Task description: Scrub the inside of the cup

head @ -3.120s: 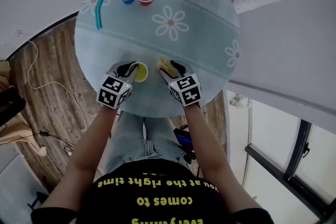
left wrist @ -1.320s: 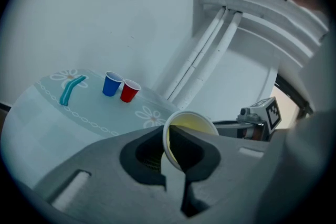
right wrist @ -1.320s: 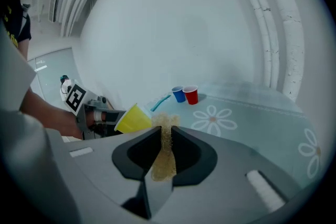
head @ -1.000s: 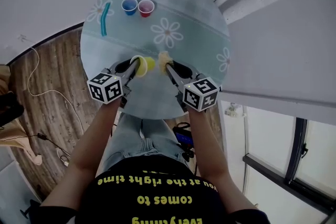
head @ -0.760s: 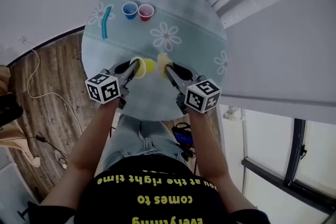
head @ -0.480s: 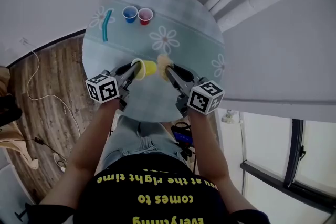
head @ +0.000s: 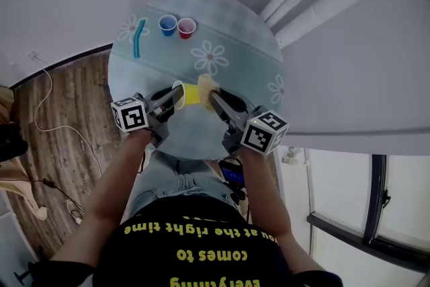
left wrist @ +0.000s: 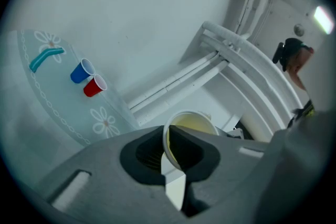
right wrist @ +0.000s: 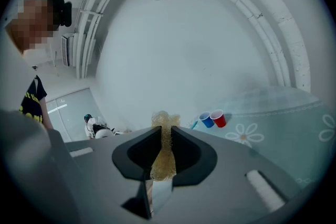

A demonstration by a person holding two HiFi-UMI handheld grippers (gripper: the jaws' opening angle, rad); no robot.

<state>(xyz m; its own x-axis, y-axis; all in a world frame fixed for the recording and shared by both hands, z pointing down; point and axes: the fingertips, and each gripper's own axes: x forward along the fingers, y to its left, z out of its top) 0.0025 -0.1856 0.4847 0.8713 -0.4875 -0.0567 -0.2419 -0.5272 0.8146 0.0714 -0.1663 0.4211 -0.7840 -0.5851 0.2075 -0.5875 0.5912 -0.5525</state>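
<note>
My left hand-held gripper (head: 172,97) is clamped on the rim of the yellow cup (head: 189,94). In the left gripper view one jaw sits inside the wall and the other outside it, pinching the cup (left wrist: 190,124) at its lip. The cup hangs on its side above the tabletop (head: 232,27), near the edge closest to me, with its mouth turned back toward the left hand-held gripper.

My right hand-held gripper (head: 213,98) is closed on the tan sponge (head: 205,84). The right gripper view shows the sponge (right wrist: 162,150) squeezed thin between the jaws, with a tuft poking out past the tips.

From the head view the sponge sits just beside the cup's closed end, not in its opening. I judge the scrubbing itself as not yet begun: both grasps are made, and what remains is to bring sponge and mouth together and work the inside wall.

A blue cup (head: 167,25), a red cup (head: 186,27) and a teal strip (head: 138,37) stand well apart at the far side.
</note>
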